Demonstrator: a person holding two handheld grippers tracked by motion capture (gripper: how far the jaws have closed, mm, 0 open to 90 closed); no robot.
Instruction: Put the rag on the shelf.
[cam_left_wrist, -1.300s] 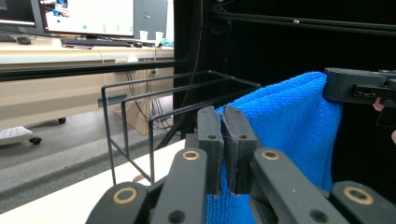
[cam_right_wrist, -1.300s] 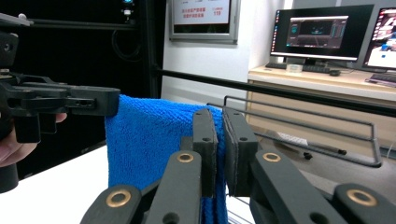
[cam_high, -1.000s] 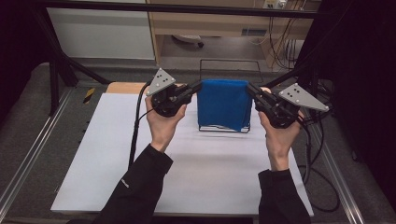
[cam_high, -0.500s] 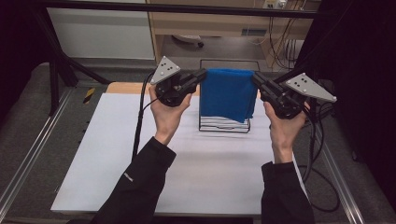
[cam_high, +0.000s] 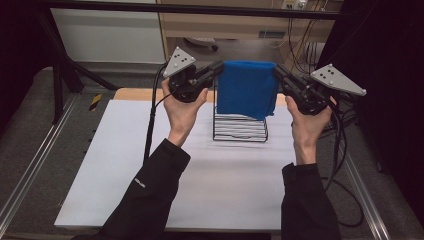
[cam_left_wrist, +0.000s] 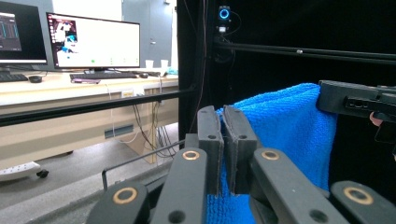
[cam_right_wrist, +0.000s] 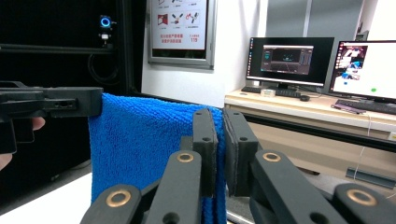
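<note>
A blue towel (cam_high: 246, 90) hangs folded in the air between both grippers, above a black wire rack (cam_high: 240, 129) on the white table. My left gripper (cam_high: 220, 67) is shut on the towel's top left corner. The right gripper (cam_high: 275, 71) is shut on its top right corner. In the left gripper view the jaws pinch the towel's (cam_left_wrist: 285, 130) edge, with the right gripper (cam_left_wrist: 355, 100) at its far end. In the right gripper view the jaws clamp the towel (cam_right_wrist: 140, 140), and the left gripper (cam_right_wrist: 51, 102) holds its far corner.
The white table top (cam_high: 120, 170) has free room in front and to the left of the rack. A wooden board (cam_high: 135, 94) lies at the table's back edge. Metal rails (cam_high: 30, 165) run along both sides. Cables (cam_high: 345, 150) trail off at the right.
Both grippers have risen with the towel, lifting it off the wire rack, which now stands mostly uncovered below it.
</note>
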